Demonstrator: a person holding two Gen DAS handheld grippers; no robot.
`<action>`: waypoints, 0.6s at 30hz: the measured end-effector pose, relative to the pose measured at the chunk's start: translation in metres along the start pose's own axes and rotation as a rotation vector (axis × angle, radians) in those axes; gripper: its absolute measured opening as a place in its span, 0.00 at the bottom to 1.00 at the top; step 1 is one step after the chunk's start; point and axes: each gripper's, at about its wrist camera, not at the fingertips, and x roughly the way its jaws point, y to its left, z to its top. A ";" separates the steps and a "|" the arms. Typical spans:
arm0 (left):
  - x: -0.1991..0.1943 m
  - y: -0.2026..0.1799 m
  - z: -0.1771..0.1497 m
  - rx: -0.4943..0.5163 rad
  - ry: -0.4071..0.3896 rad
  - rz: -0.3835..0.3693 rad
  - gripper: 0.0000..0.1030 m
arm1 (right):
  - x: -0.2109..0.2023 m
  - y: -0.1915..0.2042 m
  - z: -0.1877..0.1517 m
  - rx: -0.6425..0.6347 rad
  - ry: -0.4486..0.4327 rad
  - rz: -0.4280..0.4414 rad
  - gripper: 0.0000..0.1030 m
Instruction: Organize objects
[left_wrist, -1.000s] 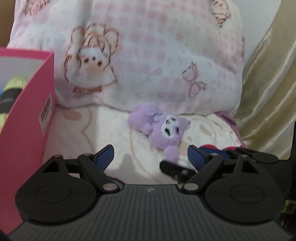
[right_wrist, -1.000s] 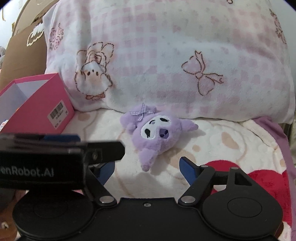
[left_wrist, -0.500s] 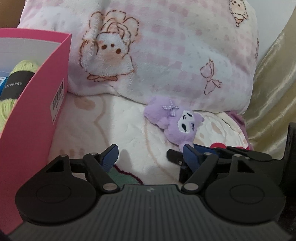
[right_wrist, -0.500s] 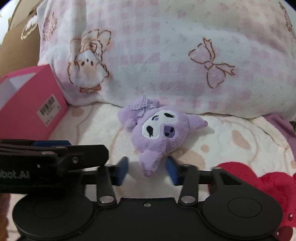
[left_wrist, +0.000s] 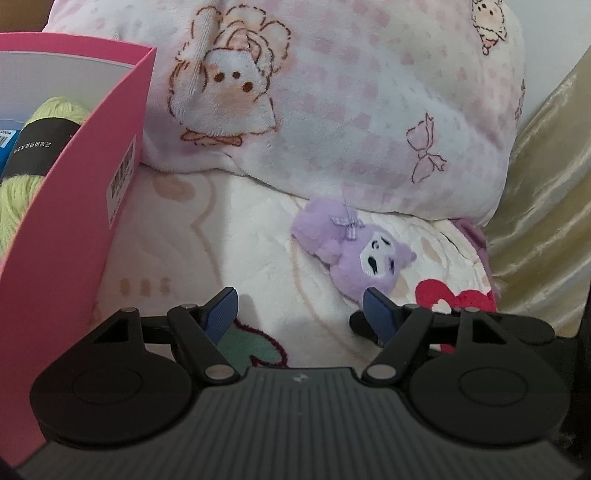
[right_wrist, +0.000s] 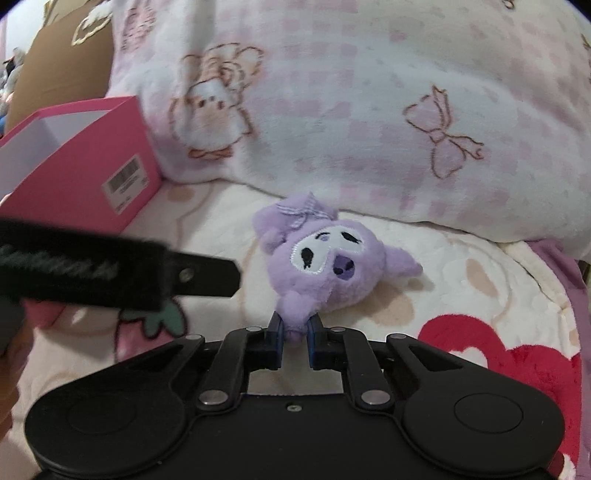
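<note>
Plush toy (left_wrist: 364, 258) lies on the blanket (left_wrist: 258, 258) below the pillow (left_wrist: 351, 110) in the left wrist view, right of the pink box (left_wrist: 74, 221); the left tool (left_wrist: 301, 310) is spread and empty. In the right wrist view, the right tool (right_wrist: 294, 330) has just pressed together, pinching the toy's lower tip. Grasp looks done; next likely lift and carry it to the box.

Plush toy (right_wrist: 328, 266) before pillow (right_wrist: 369, 110); box (right_wrist: 85, 158) left.

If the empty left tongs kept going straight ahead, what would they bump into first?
Probably the fluffy cream blanket. The open left tongs point down at a bare patch, between the pink cardboard box and the small purple plush toy. Depth is hard to judge.
</note>
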 end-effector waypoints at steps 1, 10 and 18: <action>-0.001 0.000 0.000 -0.003 0.000 -0.008 0.71 | -0.003 0.002 0.000 -0.005 -0.001 0.008 0.14; -0.005 0.002 -0.001 -0.039 0.007 -0.027 0.73 | -0.014 0.016 0.000 -0.049 0.015 0.020 0.14; -0.003 0.003 -0.004 -0.051 0.008 -0.017 0.73 | -0.019 -0.014 -0.011 0.098 0.179 -0.070 0.14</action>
